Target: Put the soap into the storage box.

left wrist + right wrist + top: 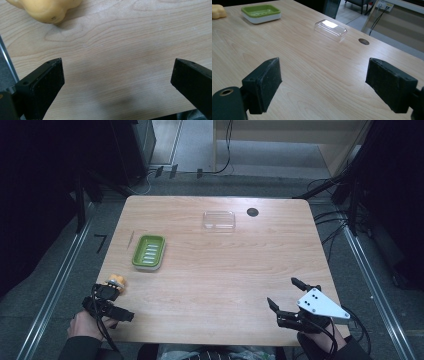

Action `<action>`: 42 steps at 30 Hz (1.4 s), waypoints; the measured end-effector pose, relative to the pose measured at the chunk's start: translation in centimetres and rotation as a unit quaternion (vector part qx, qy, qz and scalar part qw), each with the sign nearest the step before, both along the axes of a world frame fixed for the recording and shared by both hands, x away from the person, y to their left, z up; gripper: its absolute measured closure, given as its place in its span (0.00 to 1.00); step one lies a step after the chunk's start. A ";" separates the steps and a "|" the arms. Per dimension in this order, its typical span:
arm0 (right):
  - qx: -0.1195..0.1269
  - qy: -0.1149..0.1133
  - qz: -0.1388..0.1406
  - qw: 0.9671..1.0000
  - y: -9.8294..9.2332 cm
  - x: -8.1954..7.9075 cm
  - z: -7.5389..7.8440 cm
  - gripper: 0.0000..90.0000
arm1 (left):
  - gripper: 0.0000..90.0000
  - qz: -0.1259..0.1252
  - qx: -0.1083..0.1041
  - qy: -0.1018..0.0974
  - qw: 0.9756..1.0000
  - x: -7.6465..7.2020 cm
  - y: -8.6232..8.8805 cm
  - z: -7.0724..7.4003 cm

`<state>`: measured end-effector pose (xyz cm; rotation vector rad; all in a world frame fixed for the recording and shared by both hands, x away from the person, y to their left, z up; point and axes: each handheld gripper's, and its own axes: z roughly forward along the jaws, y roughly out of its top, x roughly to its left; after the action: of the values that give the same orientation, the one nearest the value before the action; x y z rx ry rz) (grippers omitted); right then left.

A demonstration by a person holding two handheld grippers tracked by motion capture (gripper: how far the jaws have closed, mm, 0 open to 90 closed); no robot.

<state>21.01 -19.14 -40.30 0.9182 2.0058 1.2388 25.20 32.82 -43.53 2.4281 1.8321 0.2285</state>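
A yellow-orange soap bar lies near the table's left front corner. My left gripper is just in front of it, open and empty. In the left gripper view the soap sits beyond the left jaw, and only bare wood lies between the fingertips of my left gripper. A green soap dish with a white base stands empty farther back on the left. A clear plastic lid rests at the far middle. My right gripper is open over the front right of the table and holds nothing.
A round black hole is set in the table top to the right of the lid. The right gripper view looks across the table at the lid, the dish, the soap and the hole. Cables run along the floor beyond.
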 end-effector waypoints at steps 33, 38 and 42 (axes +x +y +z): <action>-0.001 0.003 -0.008 1.000 -0.3 -0.1 -0.1 0.15 | 0.00 0.017 -0.009 -0.034 0.999 2.6 1.0 0.7; -0.003 0.002 -0.009 1.000 -0.2 -0.2 0.0 0.15 | 0.00 0.027 -0.015 -0.037 0.999 3.0 1.9 0.6; -0.004 0.004 -0.006 1.000 -0.2 -0.1 -0.1 0.15 | 0.00 0.033 -0.016 -0.043 0.998 3.3 2.4 0.7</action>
<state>20.89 -19.29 -40.37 0.9301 2.0075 1.2215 28.49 35.25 -42.81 2.3016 1.8671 0.3014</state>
